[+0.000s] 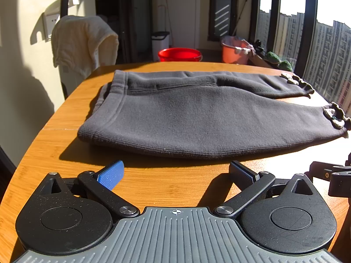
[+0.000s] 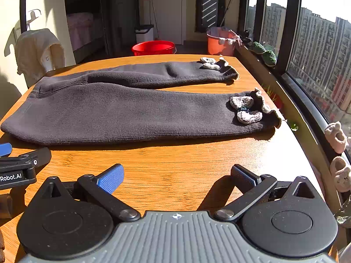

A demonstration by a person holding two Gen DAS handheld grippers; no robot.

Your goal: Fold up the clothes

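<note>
Dark grey knit trousers (image 1: 197,114) are lying flat on the wooden table (image 1: 54,153), waistband to the left, both legs running right toward the window, a small gap between them near the cuffs. Left gripper (image 1: 176,172) is hovering over bare table just short of the near leg's edge, jaws spread wide, holding nothing. Right gripper (image 2: 177,174) is sitting just beside it, also wide open and empty, facing the near leg.

Step in hand looks like the first fold, not yet begun. To do it well: left claw should be pinching the waistband corner (image 1: 87,131), right claw the near cuff (image 2: 263,120) by the pale knit ornaments (image 2: 245,109), both biting all the cloth layers, lifting together, and laying the near leg over the far leg (image 2: 153,74) with edges matching. Fabric looks thick and soft, so a shallow pinch could be slipping.

Writing: "Robot.AI" is showing on the left gripper body in the right wrist view, cut off at the frame edge. Nothing else is readable.
</note>
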